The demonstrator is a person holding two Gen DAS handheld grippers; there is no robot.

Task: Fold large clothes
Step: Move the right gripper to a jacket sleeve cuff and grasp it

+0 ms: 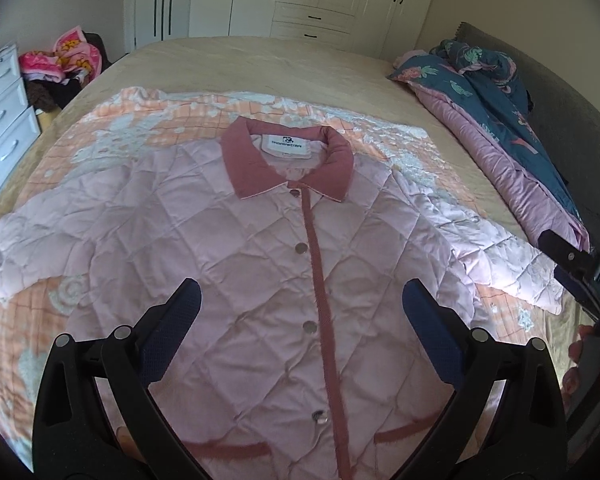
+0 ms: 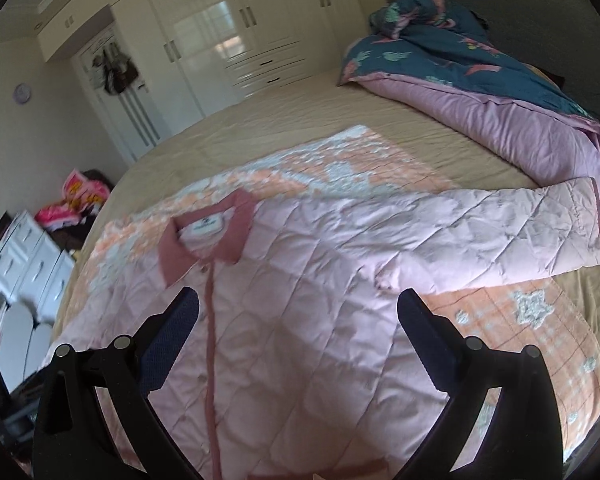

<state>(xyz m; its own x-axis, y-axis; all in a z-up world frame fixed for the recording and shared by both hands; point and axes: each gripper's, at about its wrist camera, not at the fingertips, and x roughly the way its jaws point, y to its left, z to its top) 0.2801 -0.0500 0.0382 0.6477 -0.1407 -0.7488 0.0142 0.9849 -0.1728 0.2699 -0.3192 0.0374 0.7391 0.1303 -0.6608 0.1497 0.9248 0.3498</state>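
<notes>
— Both of your grippers are wide open and hold nothing: the left gripper (image 1: 302, 300) and the right gripper (image 2: 298, 308) hang above the pink quilted jacket (image 1: 260, 280).

— Where is the jacket?

— It lies flat and buttoned on the orange blanket (image 1: 172, 116) on the bed (image 1: 260, 64), with sleeves spread out.

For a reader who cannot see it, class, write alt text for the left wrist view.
A pink quilted jacket lies buttoned and face up, sleeves spread, on an orange patterned blanket on a bed. The open left gripper hovers above its front, holding nothing.
</notes>
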